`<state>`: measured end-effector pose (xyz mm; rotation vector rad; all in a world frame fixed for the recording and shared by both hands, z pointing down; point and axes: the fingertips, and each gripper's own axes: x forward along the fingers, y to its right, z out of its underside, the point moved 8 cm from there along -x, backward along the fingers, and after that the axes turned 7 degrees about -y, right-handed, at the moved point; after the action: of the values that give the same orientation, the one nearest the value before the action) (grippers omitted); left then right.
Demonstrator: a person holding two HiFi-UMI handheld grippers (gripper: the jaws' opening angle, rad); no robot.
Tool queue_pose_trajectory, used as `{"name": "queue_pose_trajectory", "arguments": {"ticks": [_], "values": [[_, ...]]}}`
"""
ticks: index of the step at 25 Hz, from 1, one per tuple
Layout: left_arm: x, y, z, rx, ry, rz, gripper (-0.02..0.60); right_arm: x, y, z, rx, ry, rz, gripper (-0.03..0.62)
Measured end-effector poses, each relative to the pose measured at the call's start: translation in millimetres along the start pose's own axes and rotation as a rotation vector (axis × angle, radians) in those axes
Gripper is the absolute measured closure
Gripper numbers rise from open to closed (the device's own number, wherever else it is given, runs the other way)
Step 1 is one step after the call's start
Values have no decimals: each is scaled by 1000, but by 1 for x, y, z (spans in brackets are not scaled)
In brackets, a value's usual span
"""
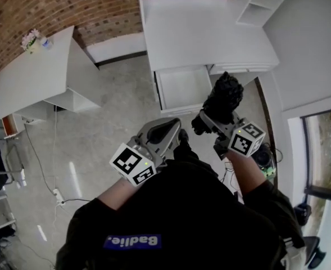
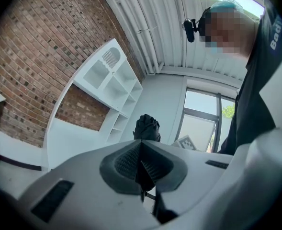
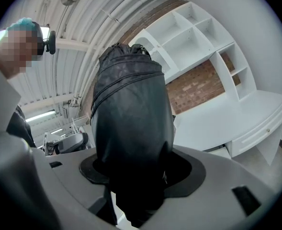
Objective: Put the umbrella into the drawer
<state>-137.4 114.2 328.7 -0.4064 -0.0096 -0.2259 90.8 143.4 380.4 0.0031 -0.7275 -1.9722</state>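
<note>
A black folded umbrella (image 1: 224,97) stands upright in my right gripper (image 1: 211,121), which is shut on its lower end. In the right gripper view the umbrella (image 3: 131,128) fills the space between the jaws of the right gripper (image 3: 137,178). My left gripper (image 1: 173,130) is held beside it at waist height, shut and empty; its pads (image 2: 131,161) meet, with the umbrella (image 2: 147,127) showing beyond them. The white drawer (image 1: 182,84) stands pulled out of the desk, just ahead of both grippers and a little left of the umbrella. Nothing lies in it.
The white desk top (image 1: 204,32) runs behind the drawer, with an open shelf unit (image 1: 261,1) at its right and shut drawers (image 1: 241,69) beside it. A white table (image 1: 30,77) with a flower pot (image 1: 31,40) stands at far left. A cable and power strip (image 1: 57,194) lie on the floor.
</note>
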Motion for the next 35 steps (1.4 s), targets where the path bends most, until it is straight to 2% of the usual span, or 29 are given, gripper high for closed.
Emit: {"name": "queue_pose_trajectory", "arguments": {"ticks": [7,16,19,24,35], "values": [[51,-52,-30,-17,24,-136,580,60,68,-46,13,-70,-101,307],[114,-101,-39,-90,26,-290,580,123,152,-77,8,-202,-215,307],[123,-111,-41,-102,33,-334,580,143,168,-73,-16,-255,-249,307],[123,-123,-40,-112,47,-400,580,172,187,-54,-120,-345,-272,307],[92,-146,-46,-140,77,-479,580,225,216,15,-266,-569,-236,307]]}}
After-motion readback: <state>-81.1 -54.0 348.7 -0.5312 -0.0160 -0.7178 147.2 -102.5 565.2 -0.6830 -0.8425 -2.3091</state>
